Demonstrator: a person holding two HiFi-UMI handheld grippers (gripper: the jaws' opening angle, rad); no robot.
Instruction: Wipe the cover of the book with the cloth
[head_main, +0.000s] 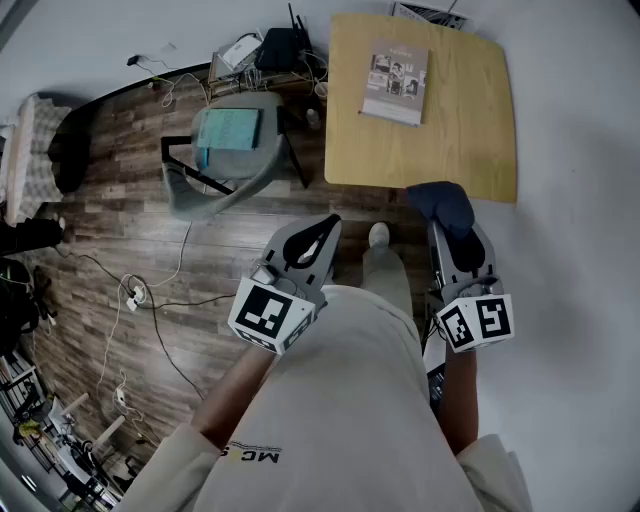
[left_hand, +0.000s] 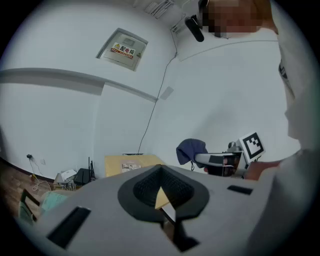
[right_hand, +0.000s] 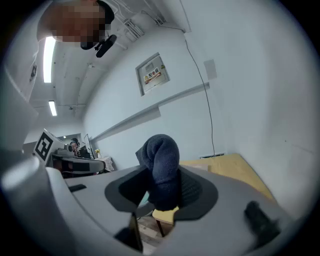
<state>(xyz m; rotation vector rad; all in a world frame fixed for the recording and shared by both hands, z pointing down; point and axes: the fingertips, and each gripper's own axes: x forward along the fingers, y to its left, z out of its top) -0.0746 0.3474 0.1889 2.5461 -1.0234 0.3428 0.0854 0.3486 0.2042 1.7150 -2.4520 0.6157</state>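
While right gripper (head_main: 451, 230) pinches cloth (head_main: 443, 204), book (head_main: 395, 82) on wooden table (head_main: 470, 130), plank floor (head_main: 120, 165)

Light wooden worktop (head_main: 460, 110), rounded corners, set against a white wall (left_hand: 215, 110). Left of the worktop: grey chair (head_main: 215, 185) on a black frame, with a teal folded item (head_main: 230, 130) on its seat. Off the worktop's far left corner: black router (head_main: 283, 45), antennas upright, and a tangle of cables (head_main: 315, 65) beside it. Dark plank floor (head_main: 110, 220) left of the worktop. White power strip (head_main: 135, 293) and loose leads lie there, well apart from the worktop. Wall sign (left_hand: 123, 49) high above the worktop, print too small to read.
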